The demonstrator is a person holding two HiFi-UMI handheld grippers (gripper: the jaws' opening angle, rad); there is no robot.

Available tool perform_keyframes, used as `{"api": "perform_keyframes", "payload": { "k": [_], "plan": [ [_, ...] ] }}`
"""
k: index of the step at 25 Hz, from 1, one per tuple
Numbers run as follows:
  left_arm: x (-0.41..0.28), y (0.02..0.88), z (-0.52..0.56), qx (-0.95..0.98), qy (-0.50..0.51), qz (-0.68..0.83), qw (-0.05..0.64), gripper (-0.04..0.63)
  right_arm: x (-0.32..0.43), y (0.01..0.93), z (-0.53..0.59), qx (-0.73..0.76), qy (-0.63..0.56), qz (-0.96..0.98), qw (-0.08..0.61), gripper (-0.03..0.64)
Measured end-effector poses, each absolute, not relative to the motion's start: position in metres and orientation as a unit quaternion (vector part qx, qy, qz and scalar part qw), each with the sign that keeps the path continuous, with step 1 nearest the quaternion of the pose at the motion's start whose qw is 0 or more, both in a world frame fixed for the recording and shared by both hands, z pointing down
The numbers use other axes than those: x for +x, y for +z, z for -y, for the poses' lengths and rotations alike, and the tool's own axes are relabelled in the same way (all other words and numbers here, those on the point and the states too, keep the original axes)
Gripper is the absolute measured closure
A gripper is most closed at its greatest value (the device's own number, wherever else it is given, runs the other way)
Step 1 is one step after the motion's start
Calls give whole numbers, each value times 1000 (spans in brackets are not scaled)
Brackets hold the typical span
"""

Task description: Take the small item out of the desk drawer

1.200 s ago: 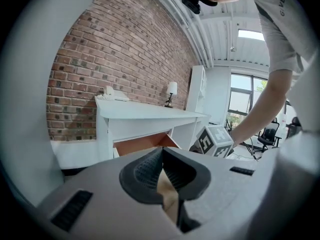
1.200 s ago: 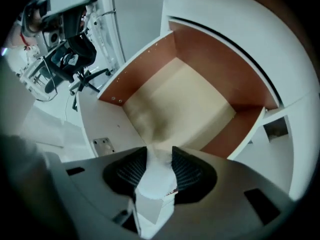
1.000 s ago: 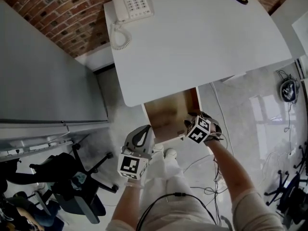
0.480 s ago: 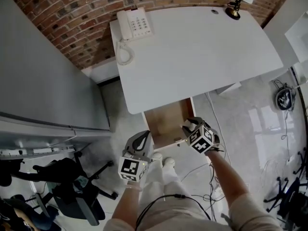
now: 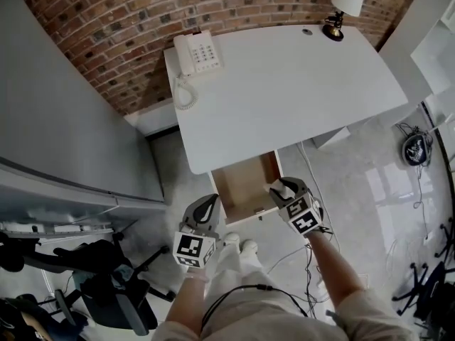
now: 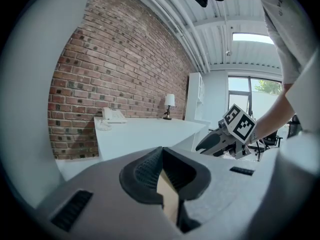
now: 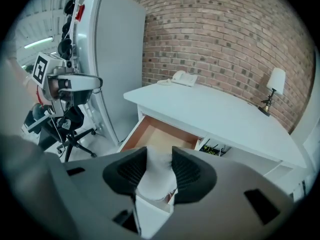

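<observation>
The wooden desk drawer (image 5: 229,185) stands pulled open under the front edge of the white desk (image 5: 284,84); its inside (image 7: 159,134) looks bare. My right gripper (image 5: 280,186) hangs over the drawer's front right corner, tilted downward. It is shut on a small white item (image 7: 155,178) that fills the gap between the dark pads (image 7: 131,170). My left gripper (image 5: 209,203) is just left of the drawer front, near level, its pads (image 6: 146,170) closed together with nothing gripped. Each gripper shows in the other's view: the right gripper (image 6: 216,142), the left gripper (image 7: 85,83).
A white telephone (image 5: 197,52) and a small lamp (image 5: 344,4) sit at the desk's back edge by the brick wall. A tall grey cabinet (image 5: 64,98) stands left of the desk. A black office chair (image 5: 106,279) is at lower left. Cables (image 5: 419,148) lie on the floor at right.
Both grippers have risen. The right one came up from the drawer's right side with the white item held. The head camera rose too, so the desk looks smaller.
</observation>
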State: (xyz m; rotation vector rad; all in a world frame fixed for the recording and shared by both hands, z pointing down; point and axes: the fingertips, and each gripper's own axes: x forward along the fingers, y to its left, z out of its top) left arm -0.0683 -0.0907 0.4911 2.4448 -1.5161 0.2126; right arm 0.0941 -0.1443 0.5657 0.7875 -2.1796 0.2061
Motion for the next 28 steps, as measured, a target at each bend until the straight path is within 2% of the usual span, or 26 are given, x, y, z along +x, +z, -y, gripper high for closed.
{"api": "perform_keyframes", "payload": {
  "k": [19,28],
  "plan": [
    [-95,434,96,831,38,543,111,597,97,466,151,388,119,886,223,456],
    [-99,403,103,835,13,542,93,597,96,429,148,401,108,892,179,456]
  ]
}}
